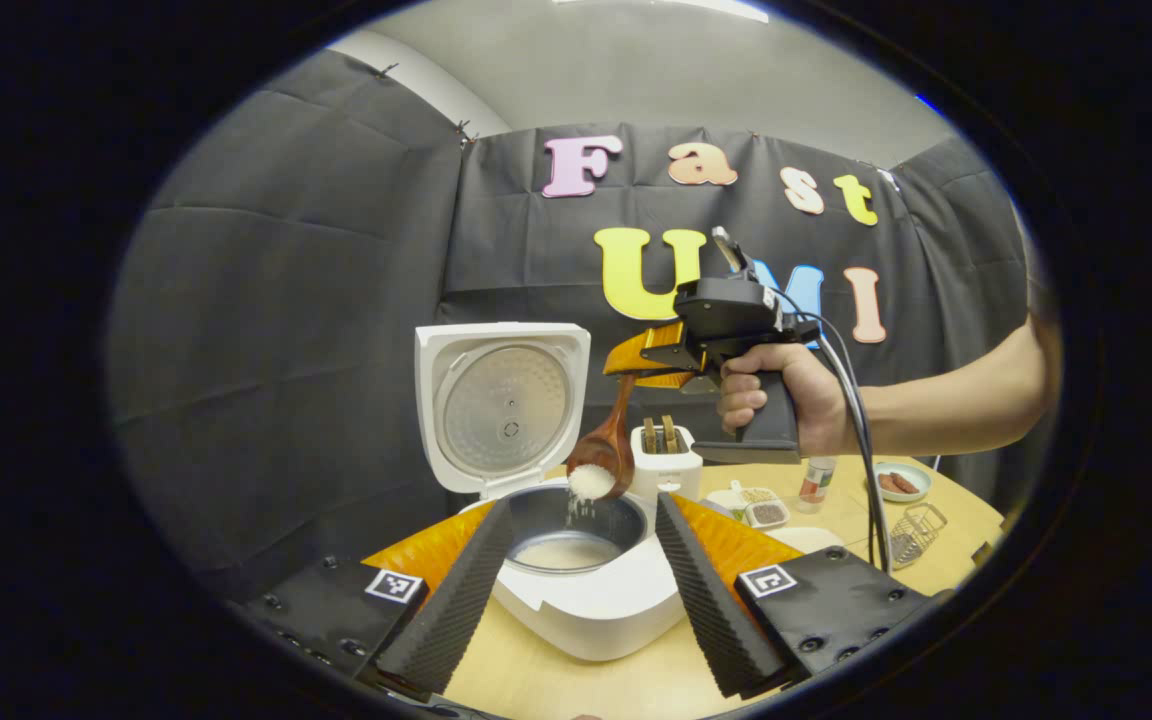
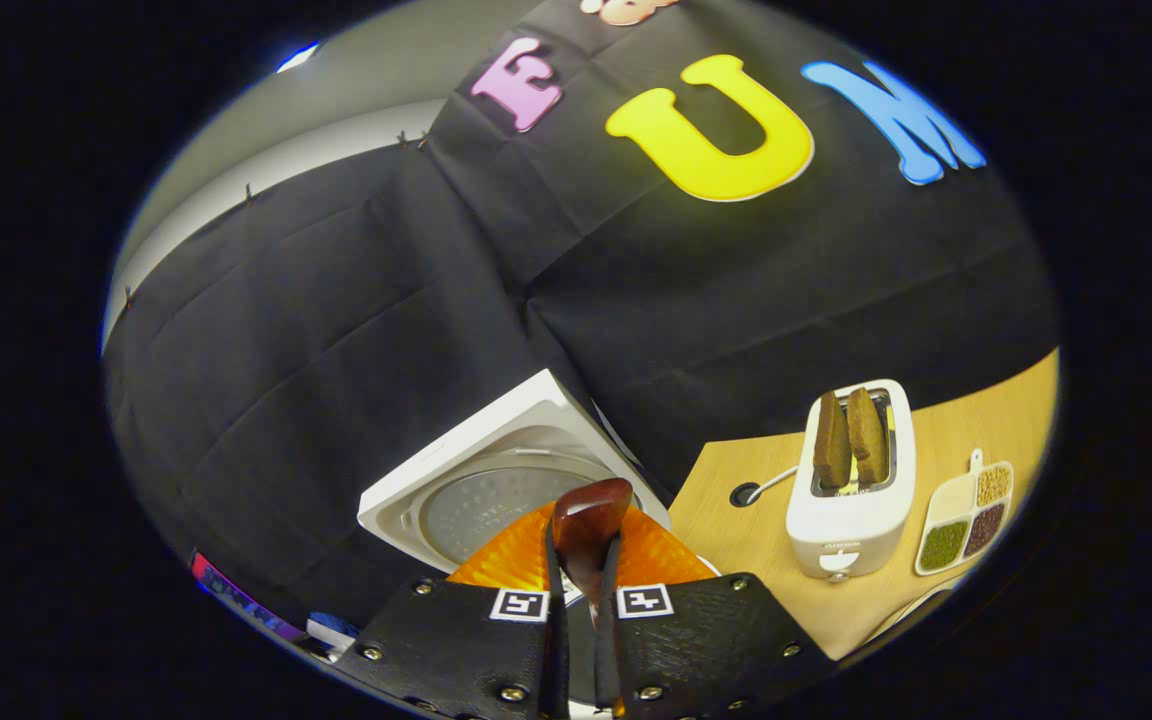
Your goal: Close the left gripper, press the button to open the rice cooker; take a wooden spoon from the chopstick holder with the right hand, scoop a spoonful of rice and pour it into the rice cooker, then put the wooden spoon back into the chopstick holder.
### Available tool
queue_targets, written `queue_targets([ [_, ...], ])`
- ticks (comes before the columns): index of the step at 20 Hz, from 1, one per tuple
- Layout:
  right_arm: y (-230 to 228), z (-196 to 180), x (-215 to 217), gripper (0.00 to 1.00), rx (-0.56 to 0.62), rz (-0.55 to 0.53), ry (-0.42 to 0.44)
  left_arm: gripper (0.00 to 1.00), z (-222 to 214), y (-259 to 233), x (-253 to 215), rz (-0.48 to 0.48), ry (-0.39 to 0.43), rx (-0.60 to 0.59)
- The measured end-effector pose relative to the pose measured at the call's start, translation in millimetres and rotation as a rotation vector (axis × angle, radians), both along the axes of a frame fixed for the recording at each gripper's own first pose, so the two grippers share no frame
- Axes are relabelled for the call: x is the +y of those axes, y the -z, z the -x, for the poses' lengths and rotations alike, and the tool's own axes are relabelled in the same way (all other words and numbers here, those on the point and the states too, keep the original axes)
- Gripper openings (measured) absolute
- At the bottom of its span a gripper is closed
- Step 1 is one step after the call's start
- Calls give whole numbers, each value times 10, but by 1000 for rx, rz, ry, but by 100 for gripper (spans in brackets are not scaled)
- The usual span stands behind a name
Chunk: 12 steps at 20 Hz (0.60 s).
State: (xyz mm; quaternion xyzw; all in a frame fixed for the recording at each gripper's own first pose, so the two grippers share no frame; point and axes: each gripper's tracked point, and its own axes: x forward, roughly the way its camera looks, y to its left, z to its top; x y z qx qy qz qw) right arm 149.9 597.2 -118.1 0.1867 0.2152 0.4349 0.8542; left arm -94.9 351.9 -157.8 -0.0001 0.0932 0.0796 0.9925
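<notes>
left gripper view shows our right gripper (image 1: 648,362) clamped high on the stiff, light wooden spoon (image 1: 604,462), rice (image 1: 591,481) spilling into the rice cooker (image 1: 576,560), while our left gripper (image 1: 576,590) probably idles, jaws apart and empty.

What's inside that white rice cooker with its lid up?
The rice cooker holds a dark inner pot with a pale layer of rice at the bottom. More grains fall from the wooden spoon above. The pot's near wall hides part of the bottom.

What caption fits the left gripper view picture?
Right gripper tips rice from the wooden spoon into the open rice cooker.
</notes>
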Motion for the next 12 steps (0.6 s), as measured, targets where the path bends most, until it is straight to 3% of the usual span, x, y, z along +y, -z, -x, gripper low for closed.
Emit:
queue_targets([
  [7, -176, 409, 382, 10, -377, 197, -194, 99, 147, 53, -53, -30, -7, 23],
  [9, -223, 532, 446, 10, -495, 241, -240, 96, 155, 28, -96, -35, -3, 17],
  [12, -286, 688, 472, 11, -584, 260, -275, 99, 156, 23, -107, -26, -5, 10],
])
